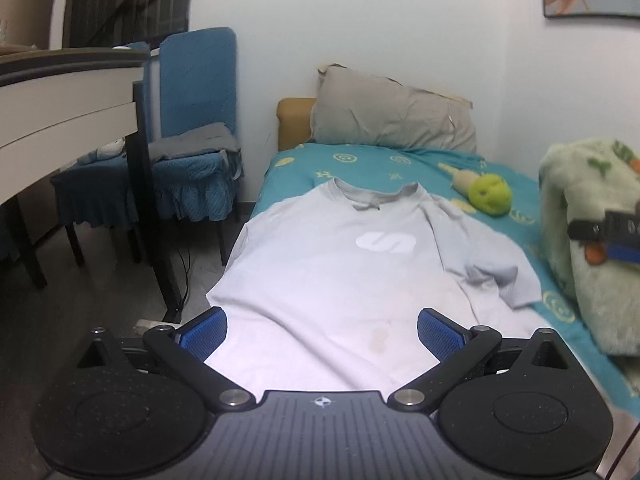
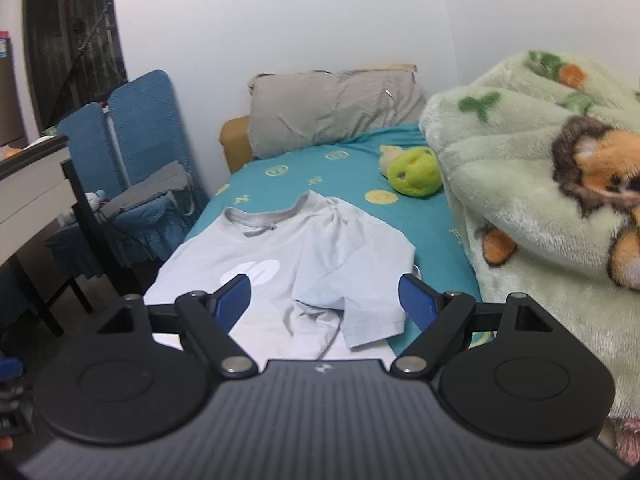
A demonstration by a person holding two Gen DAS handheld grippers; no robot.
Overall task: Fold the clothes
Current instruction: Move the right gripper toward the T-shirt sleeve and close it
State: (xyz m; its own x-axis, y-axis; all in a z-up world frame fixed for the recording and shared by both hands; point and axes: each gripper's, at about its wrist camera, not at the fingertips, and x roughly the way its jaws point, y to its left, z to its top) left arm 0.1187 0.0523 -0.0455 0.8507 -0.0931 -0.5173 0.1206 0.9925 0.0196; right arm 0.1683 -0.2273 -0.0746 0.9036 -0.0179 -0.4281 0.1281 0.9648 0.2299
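A pale grey T-shirt [image 1: 340, 264] with a white logo lies front up on the teal bed sheet [image 1: 360, 164], collar toward the pillow. Its left side hangs over the bed's edge. The right sleeve [image 2: 360, 280] is folded inward and creased over the body. My left gripper [image 1: 322, 330] hovers over the shirt's lower part, its blue pads [image 1: 202, 336] wide apart with only flat cloth showing between them, none of it pinched. My right gripper [image 2: 324, 296] stands open above the sleeve and the shirt [image 2: 280, 256], gripping nothing.
A grey pillow [image 1: 392, 120] leans at the head of the bed. A green plush toy [image 1: 490, 194] lies right of the collar. A bulky fleece blanket [image 2: 540, 208] fills the right side. Blue-covered chairs [image 1: 196, 128] and a desk [image 1: 60, 92] stand left, across a strip of floor.
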